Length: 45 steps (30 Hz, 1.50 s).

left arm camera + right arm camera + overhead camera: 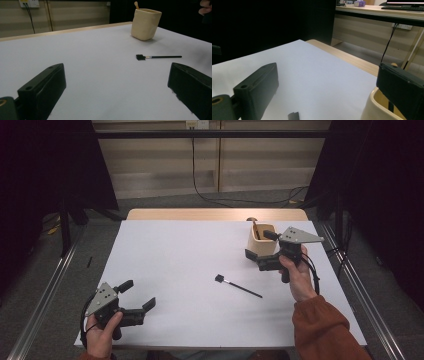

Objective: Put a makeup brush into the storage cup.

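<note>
Two open grippers: our right gripper [260, 254] w/ jaws around the cup [261, 240], left gripper [138, 295] low. Brush [238, 286] lies mid tabletop [175, 260]. We might tip the cup.

A white-covered counter [175, 270] with a wooden far edge is seen. On it, a cream cup [261, 240] is stood just beside the right claw [260, 251], one jaw above its rim. A black brush [238, 286] is laid flat nearer, between both claws, well ahead of the left claw [137, 295].
</note>
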{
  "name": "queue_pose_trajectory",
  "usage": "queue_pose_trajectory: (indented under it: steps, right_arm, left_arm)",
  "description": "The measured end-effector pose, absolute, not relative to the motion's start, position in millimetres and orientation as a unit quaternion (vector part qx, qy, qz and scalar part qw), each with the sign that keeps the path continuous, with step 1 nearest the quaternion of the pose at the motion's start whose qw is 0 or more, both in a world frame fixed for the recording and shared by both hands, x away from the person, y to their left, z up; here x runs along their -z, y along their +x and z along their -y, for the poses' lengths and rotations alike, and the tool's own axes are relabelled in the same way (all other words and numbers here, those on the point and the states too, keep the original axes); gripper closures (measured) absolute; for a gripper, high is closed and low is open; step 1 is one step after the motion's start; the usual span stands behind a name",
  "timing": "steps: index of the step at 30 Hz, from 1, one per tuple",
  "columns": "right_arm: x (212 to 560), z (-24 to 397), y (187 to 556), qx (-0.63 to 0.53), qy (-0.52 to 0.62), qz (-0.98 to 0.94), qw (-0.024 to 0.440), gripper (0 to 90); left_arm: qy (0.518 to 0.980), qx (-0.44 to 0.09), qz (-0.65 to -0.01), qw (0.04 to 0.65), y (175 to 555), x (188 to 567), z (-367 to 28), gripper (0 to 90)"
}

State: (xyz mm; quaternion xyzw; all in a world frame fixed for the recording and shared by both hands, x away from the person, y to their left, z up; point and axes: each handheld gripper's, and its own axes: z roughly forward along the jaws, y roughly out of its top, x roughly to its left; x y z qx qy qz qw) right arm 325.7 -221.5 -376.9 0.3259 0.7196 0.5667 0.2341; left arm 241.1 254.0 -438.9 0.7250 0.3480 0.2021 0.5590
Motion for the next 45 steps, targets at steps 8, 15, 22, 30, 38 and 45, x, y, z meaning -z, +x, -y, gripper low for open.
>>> queue_pose_trajectory:
  steps: [8,15,22,30,38,45]
  right_arm:
    - [378,219,331,-0.547,0.318,-0.744,0.214,3.5]
    - [374,226,333,-0.516,0.325,-0.775,0.169,6.2]
    - [371,224,336,-0.464,0.310,-0.820,0.124,6.0]
    - [375,210,339,-0.362,0.298,-0.879,0.090,4.0]
    - [383,200,346,-0.281,0.291,-0.913,0.048,8.7]
    - [392,196,351,-0.209,0.299,-0.931,0.015,6.7]
  left_arm:
    - [0.722,-0.202,-0.350,0.561,241,439,-254,1.8]
    - [0.724,-0.202,-0.348,0.560,242,439,-254,1.8]
    - [0.724,-0.201,-0.349,0.560,241,439,-253,1.8]
    - [0.725,-0.202,-0.348,0.559,242,439,-253,1.8]
    - [0.725,-0.203,-0.348,0.559,242,439,-253,1.9]
    - [0.726,-0.202,-0.349,0.557,242,439,-253,1.9]
